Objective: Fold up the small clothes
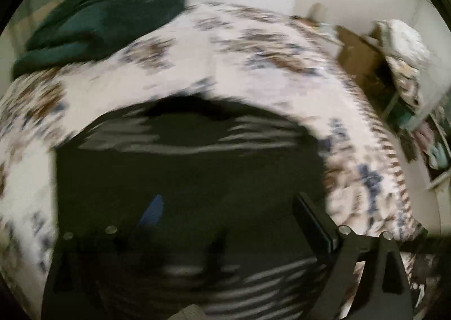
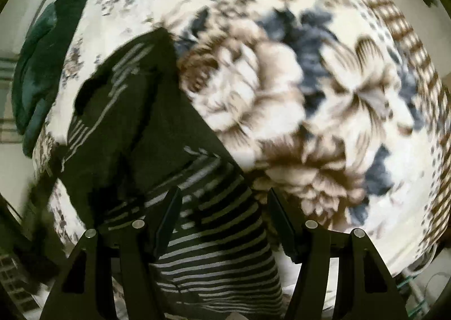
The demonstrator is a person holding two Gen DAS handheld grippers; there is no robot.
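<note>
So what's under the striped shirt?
The striped shirt lies on a floral blanket, which shows all around it. Whatever sits beneath the shirt's middle is covered.

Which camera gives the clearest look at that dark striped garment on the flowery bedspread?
The right wrist view: the striped garment lies fairly sharp there, its folds and pale stripes readable on the bedspread. The left wrist view shows the garment only as a blurred dark mass.

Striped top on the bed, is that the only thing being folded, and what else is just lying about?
Part of the job:
striped top
right claw, open over its striped end
left claw, open

Just lying about:
green blanket
flowered bedspread
cardboard box
</note>
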